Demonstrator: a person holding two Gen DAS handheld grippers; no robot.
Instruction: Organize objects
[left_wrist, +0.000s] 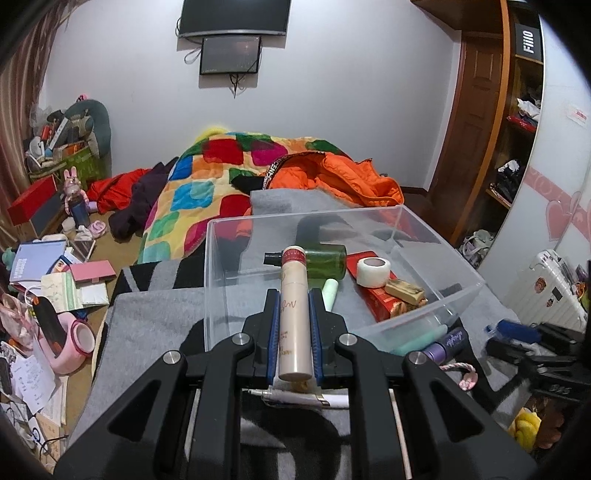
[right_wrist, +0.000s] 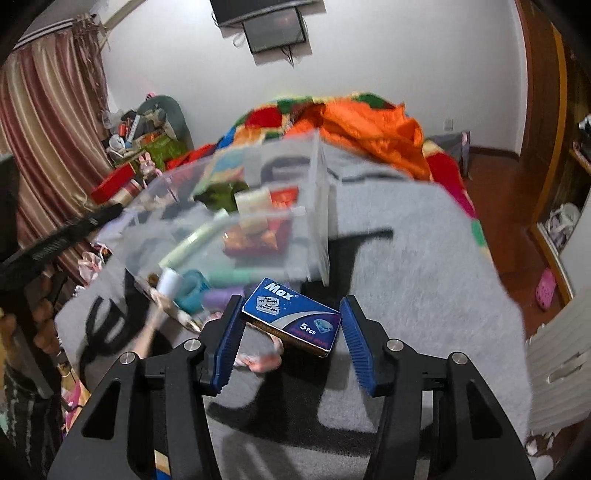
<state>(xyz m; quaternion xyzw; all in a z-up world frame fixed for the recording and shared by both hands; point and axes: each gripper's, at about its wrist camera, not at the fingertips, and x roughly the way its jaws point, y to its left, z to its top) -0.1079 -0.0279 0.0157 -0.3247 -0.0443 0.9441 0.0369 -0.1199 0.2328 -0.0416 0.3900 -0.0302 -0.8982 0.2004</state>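
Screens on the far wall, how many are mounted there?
2. A larger dark screen sits at the top of the wall, partly cut off by the frame edge. A smaller screen hangs directly below it, with cables dangling beneath. Both appear switched off.

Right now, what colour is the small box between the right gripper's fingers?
Dark blue box with white "Max" lettering, clearest in the right wrist view.

Left gripper (left_wrist: 294, 325) fingers clamped, right gripper (right_wrist: 291, 325) fingers spread
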